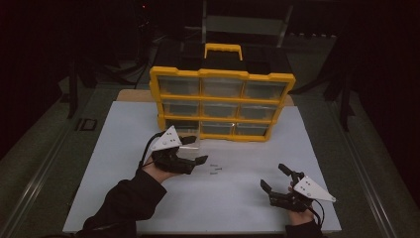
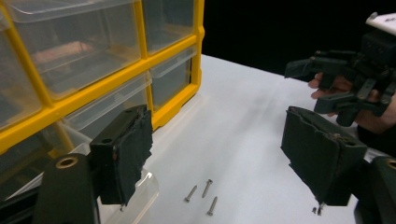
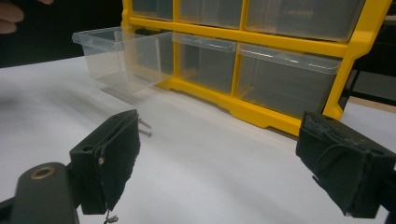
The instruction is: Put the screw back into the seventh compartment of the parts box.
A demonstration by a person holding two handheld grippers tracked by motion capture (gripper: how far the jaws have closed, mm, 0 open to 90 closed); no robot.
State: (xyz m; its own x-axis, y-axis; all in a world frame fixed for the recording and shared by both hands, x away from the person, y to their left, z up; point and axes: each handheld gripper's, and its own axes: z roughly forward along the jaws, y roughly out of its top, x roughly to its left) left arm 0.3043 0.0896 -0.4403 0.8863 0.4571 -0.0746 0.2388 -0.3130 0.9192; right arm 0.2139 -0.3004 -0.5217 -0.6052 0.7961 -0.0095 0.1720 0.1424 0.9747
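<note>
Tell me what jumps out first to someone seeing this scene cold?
The yellow drawer cabinet stands at the far side of the white table, its bottom-left clear drawer pulled out. Three small screws lie loose on the table in front of it, near the left gripper. The right gripper is at the near right; both are open.

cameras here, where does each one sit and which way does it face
High view: above the person's side, facing forward and down at the organizer; forearms and both grippers show.
Left gripper view: on the left gripper, facing the screws; open jaws show.
Right gripper view: on the right gripper, facing the pulled-out drawer; open jaws show.
All share the organizer.
</note>
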